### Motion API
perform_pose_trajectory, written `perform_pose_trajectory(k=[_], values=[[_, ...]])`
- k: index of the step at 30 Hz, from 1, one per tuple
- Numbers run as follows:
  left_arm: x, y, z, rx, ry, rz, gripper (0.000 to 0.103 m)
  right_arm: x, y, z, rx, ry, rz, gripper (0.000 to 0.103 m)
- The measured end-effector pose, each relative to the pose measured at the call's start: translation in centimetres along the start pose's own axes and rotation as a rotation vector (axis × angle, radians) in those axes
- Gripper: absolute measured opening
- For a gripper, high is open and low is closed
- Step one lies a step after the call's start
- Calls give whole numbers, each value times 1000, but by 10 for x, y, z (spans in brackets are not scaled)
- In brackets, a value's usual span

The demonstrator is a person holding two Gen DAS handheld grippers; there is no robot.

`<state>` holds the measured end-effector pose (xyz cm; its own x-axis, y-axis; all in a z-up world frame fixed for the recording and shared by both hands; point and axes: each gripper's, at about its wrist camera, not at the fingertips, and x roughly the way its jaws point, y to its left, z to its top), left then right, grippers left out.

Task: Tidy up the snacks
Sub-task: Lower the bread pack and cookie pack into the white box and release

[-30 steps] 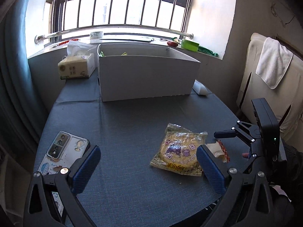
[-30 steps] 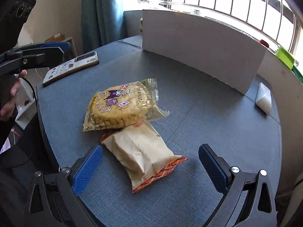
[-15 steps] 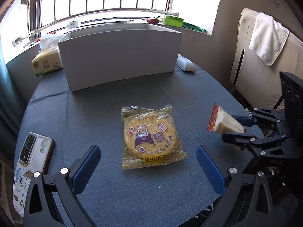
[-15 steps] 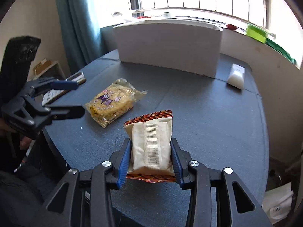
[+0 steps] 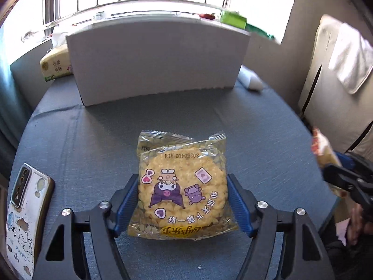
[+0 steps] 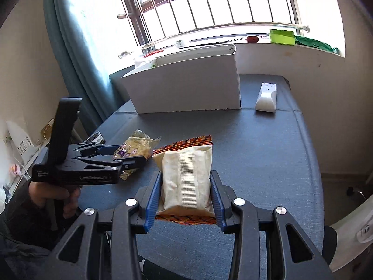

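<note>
White cardboard box (image 5: 158,63), contents hidden

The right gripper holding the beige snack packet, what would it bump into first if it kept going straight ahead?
Probably the blue-grey table: the right gripper tilts downward, gripping the beige snack packet. The white cardboard box stands farther back, though depth is unclear.
</note>
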<state>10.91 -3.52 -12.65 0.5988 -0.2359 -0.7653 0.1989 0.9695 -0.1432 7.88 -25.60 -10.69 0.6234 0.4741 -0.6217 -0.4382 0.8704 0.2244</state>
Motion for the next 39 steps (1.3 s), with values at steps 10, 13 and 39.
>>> perform_pose_trajectory(k=[10, 13, 39], values=[[-76, 27, 61, -93, -303, -49, 76, 14, -14, 75, 154, -112, 96, 44], [-80, 39, 103, -103, -346, -65, 76, 29, -13, 118, 138, -134, 76, 44], [-17, 75, 221, -124, -312, 114, 103, 107, -19, 244, 4, -150, -132, 103]])
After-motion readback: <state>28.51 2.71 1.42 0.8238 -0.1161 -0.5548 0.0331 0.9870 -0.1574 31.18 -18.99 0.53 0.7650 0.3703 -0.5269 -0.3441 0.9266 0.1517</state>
